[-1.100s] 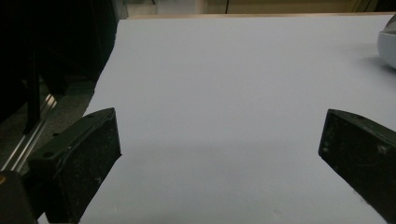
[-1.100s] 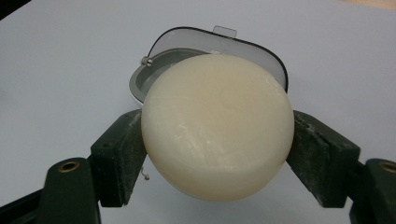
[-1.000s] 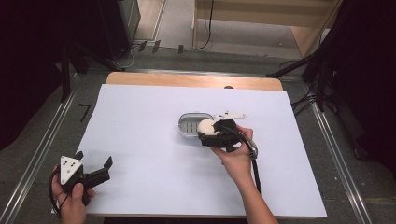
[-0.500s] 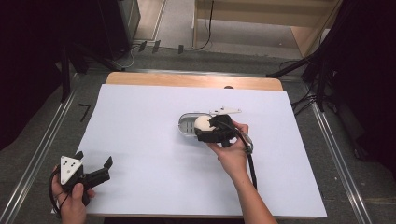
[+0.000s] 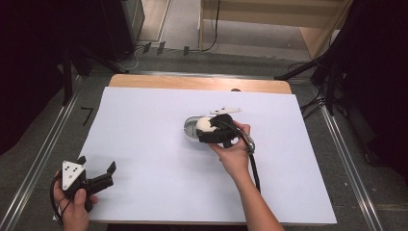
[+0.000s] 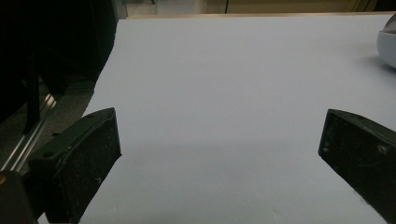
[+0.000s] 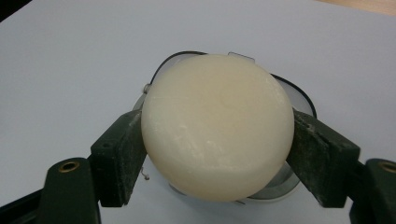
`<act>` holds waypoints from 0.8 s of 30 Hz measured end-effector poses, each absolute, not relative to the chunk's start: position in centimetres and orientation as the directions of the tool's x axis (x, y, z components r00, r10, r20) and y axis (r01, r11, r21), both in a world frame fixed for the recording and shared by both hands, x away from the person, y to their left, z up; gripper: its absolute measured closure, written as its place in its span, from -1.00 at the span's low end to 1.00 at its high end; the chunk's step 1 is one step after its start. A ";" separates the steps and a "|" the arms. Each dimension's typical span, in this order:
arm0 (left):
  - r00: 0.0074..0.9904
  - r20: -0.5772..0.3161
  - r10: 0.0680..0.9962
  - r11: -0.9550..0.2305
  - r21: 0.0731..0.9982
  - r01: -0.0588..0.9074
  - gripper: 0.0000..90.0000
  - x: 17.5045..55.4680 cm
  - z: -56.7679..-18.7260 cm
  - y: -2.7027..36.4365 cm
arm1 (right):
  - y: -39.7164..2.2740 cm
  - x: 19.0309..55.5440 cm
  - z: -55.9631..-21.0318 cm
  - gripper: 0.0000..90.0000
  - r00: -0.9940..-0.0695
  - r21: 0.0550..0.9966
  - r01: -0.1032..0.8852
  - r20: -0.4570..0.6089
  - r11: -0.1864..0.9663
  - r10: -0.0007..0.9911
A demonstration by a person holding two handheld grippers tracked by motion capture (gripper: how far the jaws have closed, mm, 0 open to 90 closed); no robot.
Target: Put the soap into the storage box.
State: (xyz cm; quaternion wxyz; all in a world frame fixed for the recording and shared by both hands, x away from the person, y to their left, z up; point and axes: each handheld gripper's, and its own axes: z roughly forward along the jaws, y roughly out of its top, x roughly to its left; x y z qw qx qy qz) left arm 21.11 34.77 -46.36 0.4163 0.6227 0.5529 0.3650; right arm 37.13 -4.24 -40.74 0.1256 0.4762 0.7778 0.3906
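A round cream soap bar [image 7: 217, 126] sits between the two black pads of my right gripper [image 7: 217, 142], which is shut on it. Just under and behind the soap lies a small oval metal dish [image 7: 301, 95]. From the high view, the right gripper [image 5: 206, 131] holds the soap bar [image 5: 204, 123] over the metal dish [image 5: 188, 130] near the middle of the white table sheet [image 5: 144, 144]. My left gripper [image 5: 96, 164] rests at the near left corner, jaws wide open and bare. In the left gripper view, the left gripper [image 6: 219, 149] faces bare sheet, with the dish [image 6: 388, 46] at the far right edge.
A wooden table edge [image 5: 192, 83] shows beyond the sheet. Metal rails [image 5: 43, 154] run along both sides of the table, and cables and dark stands crowd the floor behind.
My right gripper has carried the soap bar a little to the left and away, over the dish. The left gripper has stayed put.
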 end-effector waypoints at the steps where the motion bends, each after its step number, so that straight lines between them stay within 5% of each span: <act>1: 0.122 -0.006 0.992 -0.042 0.922 0.385 -1.00 21.1 -46.4 34.8 | -4.1 37.2 -40.8 -0.44 -0.513 0.724 0.647 0.180 0.240 0.839; 24: 0.125 -0.005 0.992 -0.044 0.922 0.386 -1.00 21.1 -46.4 34.8 | -3.4 38.9 -42.0 -0.44 -0.468 0.681 0.696 0.191 0.227 0.863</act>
